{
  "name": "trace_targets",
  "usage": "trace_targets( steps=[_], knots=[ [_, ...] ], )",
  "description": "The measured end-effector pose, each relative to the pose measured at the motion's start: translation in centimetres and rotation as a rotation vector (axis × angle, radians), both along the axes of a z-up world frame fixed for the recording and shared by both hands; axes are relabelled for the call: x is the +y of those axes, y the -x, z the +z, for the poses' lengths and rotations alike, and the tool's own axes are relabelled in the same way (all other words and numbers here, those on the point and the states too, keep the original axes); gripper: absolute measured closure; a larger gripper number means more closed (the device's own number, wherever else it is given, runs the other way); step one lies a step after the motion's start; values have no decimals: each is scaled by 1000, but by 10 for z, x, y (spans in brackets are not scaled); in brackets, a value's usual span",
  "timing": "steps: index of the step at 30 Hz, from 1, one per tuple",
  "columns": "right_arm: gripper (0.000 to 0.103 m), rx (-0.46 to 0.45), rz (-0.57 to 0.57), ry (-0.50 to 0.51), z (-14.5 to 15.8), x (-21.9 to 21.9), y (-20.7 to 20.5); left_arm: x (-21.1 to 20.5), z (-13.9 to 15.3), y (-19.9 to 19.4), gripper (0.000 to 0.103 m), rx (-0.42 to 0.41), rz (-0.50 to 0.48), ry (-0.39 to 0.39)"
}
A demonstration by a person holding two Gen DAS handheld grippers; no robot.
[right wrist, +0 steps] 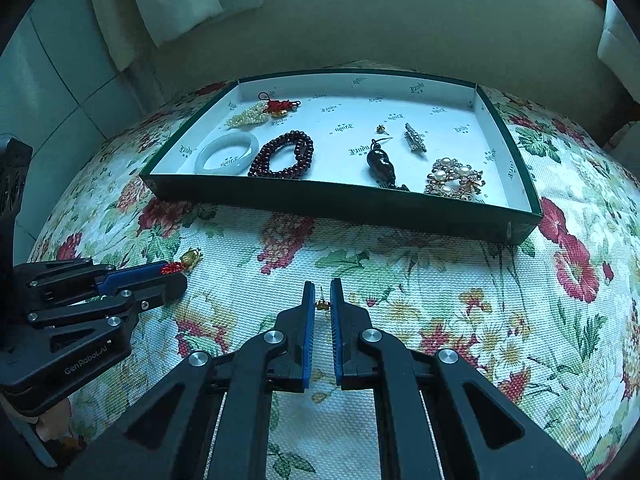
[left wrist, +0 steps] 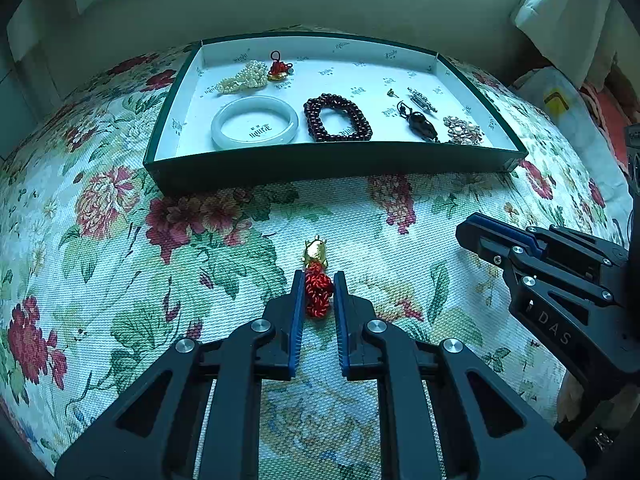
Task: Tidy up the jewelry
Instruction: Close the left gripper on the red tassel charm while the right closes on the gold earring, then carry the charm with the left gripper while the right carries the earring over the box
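Your left gripper (left wrist: 317,280) was narrowed onto the red knotted charm (left wrist: 318,294), its blue pads pressing the braided cord from either side. The charm's gold figure (left wrist: 316,251) stuck out past the fingertips, just over the floral cloth (left wrist: 120,240). In the right wrist view the same red cord showed pinched at the tip of that gripper, with the gold piece jutting beyond it.

Your right gripper (right wrist: 323,292) was drawn almost fully together, and a small gold stud earring (right wrist: 322,304) sat caught between its pads near the tips, its thin post pointing up. Whether the earring touched the cloth beneath, you could not tell from these views.

Both grippers were over the cloth on the near side of the dark green tray (left wrist: 328,164), well apart from each other and clear of the tray's front wall.

Inside the tray, the rest of the jewelry lay on white printed paper: a pale jade bangle (left wrist: 254,122) beside a coil of dark red beads (left wrist: 337,118), a heap of pearls (left wrist: 242,78) touching another red knotted charm (left wrist: 279,68) behind them, and toward the right a dark pendant (left wrist: 420,122), a small gold stud (left wrist: 392,93), a silver bar brooch (left wrist: 421,100) and a pearl-and-gold brooch (left wrist: 463,130) near the front corner.
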State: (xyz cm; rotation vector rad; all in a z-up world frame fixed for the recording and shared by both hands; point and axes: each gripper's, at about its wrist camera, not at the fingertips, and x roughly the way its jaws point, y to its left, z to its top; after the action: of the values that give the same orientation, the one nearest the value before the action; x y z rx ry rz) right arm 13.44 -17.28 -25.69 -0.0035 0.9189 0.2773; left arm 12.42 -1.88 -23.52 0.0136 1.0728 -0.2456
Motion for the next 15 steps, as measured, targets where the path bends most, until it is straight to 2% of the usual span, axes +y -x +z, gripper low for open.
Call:
trace_targets(
  steps=[6,15],
  knots=[
    [95,-9,-5,-12,6,-3,1,2,11,1,90,-27,7,16],
    [95,-49,-15,-27,26,-8,0,2,43,-6,90,-79,5,60]
  ],
)
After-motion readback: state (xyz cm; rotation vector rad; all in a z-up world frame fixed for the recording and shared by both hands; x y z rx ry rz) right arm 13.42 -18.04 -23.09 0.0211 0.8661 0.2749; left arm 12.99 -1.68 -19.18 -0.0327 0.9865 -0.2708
